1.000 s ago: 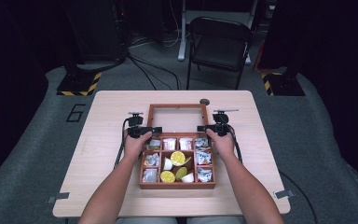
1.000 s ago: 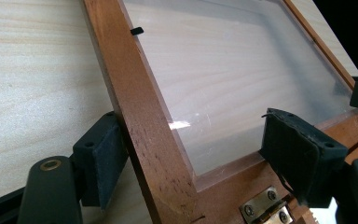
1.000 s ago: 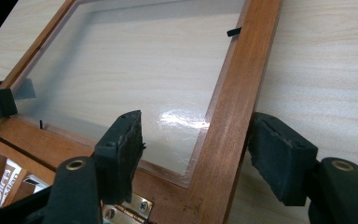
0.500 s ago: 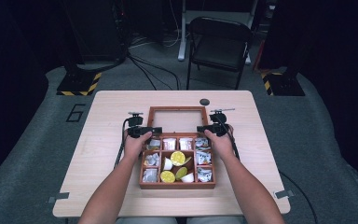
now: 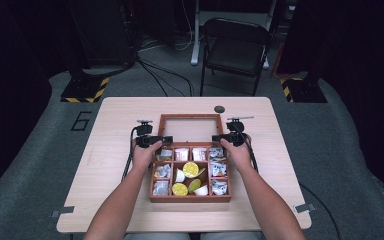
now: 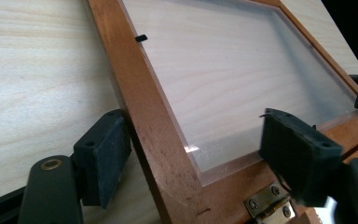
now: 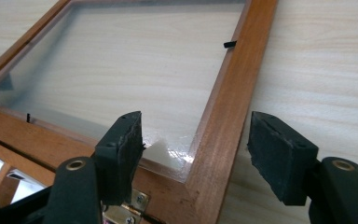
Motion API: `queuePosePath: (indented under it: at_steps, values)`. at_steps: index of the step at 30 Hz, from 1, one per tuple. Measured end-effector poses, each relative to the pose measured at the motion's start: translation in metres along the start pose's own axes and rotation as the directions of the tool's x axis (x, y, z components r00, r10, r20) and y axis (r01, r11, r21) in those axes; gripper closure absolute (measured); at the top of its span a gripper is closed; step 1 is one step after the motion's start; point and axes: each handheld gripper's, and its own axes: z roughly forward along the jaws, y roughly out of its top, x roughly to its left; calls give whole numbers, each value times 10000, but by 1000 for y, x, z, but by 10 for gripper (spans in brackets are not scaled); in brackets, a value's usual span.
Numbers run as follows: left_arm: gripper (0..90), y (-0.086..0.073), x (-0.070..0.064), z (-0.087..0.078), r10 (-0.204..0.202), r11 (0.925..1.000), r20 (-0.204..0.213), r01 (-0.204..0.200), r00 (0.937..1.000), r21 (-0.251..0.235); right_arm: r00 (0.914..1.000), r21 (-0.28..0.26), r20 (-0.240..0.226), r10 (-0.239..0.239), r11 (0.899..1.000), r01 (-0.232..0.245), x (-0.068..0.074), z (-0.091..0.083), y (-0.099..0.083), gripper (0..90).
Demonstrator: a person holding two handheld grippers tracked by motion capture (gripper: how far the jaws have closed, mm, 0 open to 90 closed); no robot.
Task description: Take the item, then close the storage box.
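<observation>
Little has moved since the earlier frames: both grippers stay at the hinge corners of the wooden box (image 5: 190, 172), and the round black knob (image 5: 219, 109) stays on the far part of the tabletop (image 5: 110, 150), having drifted only slightly against the first frame.

The box sits at the middle of the tabletop, toward the near edge, its compartments holding small packets (image 5: 219, 169), white cups and yellow-lidded cups (image 5: 190, 169). Its lid (image 5: 190, 128), a wooden frame around a clear pane, lies open on the far side of the box, joined to it by brass hinges (image 6: 266, 205).

At the left, the left gripper (image 5: 152, 141) straddles the left rail of the lid frame near the hinge. In the left gripper view its fingers (image 6: 109, 156) stand apart, one outside the rail just beside the wood, the other over the pane; whether the outer pad touches the rail is hard to tell.

At the right, the right gripper (image 5: 226, 137) straddles the right rail in the same way. In the right gripper view its fingers (image 7: 123, 149) are spread, one over the pane's corner, the other over the bare tabletop clear of the rail, with a gap showing on that side. Neither gripper clamps the frame.
</observation>
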Motion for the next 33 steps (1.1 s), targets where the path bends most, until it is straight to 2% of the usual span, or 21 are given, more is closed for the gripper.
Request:
queuePosePath:
  at_steps: [2,5,6,8,11,13,14,15,16,18,20,23,24,28,32,33]
  values:
    - [289,1,0,-4,182,9998,-170,-181,9997,67,9999,-77,-2,-153,9999,153,1,-4,0,354]
    - [301,3,-1,-12,300,9994,-207,-303,9993,-159,9991,-272,-78,-429,9987,427,5,-14,1,362]
    - [305,4,-2,-16,367,9991,-140,-370,9992,-210,9980,-401,-108,-621,9973,616,6,-17,1,364]
    - [313,7,-5,-23,287,9979,17,-286,9996,-576,9979,-473,-206,-621,9970,610,10,-23,1,368]
    - [323,8,-11,-31,266,9965,312,-241,9992,-795,9951,-571,-297,-947,9940,929,20,-35,0,378]
    - [326,6,-16,-35,242,9970,312,-219,9992,-740,9913,-622,-484,-1226,9909,1195,27,-41,-3,381]
    - [328,6,-18,-36,444,9969,260,-426,9987,-658,9901,-687,-562,-1288,9898,1249,31,-45,-5,384]
    - [329,4,-21,-39,771,9958,47,-768,9970,-497,9875,-733,-598,-1455,9873,1411,34,-48,-8,385]
    - [332,4,-22,-40,885,9949,-38,-886,9961,-478,9841,-724,-628,-1661,9842,1615,39,-51,-11,386]
    - [336,2,-23,-44,708,9955,161,-696,9974,-646,9774,-807,-675,-2002,9776,1946,44,-54,-16,391]
    - [342,1,-24,-48,696,9954,217,-680,9973,-678,9736,-792,-714,-2168,9742,2112,49,-59,-20,396]
    - [342,-1,-25,-54,1034,9928,136,-1024,9945,-626,9659,-877,-839,-2449,9674,2376,56,-63,-26,401]
    - [342,-2,-26,-55,966,9931,125,-956,9952,-675,9608,-833,-876,-2629,9631,2559,59,-65,-29,401]
    - [341,-5,-28,-60,1005,9928,194,-990,9947,-676,9498,-832,-976,-2971,9535,2897,69,-66,-37,400]
    - [341,-5,-32,-64,1258,9901,78,-1251,9920,-640,9352,-732,-988,-3401,9397,3340,78,-65,-44,409]
    - [341,-6,-33,-64,1255,9900,139,-1244,9920,-662,9341,-653,-1060,-3410,9397,3357,80,-64,-46,411]
